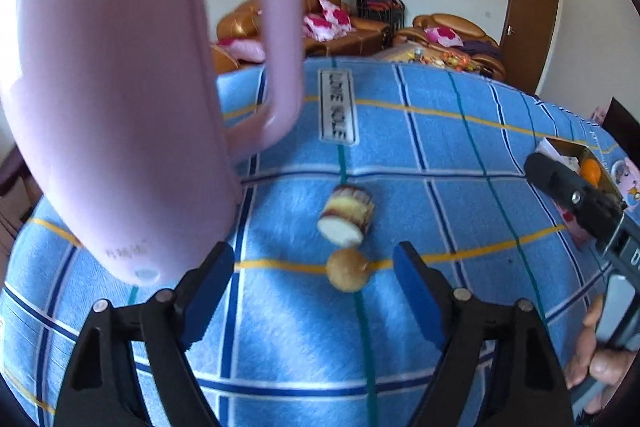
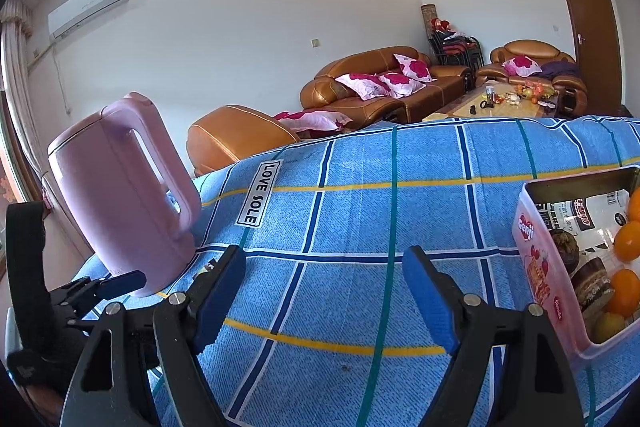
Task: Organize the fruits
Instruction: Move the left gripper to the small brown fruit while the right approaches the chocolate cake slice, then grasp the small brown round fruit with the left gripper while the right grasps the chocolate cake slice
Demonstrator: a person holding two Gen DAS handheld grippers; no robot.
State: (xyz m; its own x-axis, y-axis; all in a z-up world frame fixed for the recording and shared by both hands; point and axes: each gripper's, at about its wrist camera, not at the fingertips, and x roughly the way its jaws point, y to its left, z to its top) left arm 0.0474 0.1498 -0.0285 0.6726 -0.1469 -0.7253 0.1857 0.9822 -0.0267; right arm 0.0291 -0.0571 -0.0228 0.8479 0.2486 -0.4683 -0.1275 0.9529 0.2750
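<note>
On the blue checked cloth point(image 1: 460, 131), a small round brown fruit point(image 1: 347, 270) is framed by the left gripper point(image 1: 316, 283), jaws parted and empty, ready for pickup toward the plastic box point(image 2: 536, 267).

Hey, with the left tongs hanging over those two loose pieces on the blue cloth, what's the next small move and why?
Probably lower the left tongs around the small round brown fruit. It lies loose on the checked cloth, centred between the open pads with nothing gripped, while the clear box already holds oranges.
</note>
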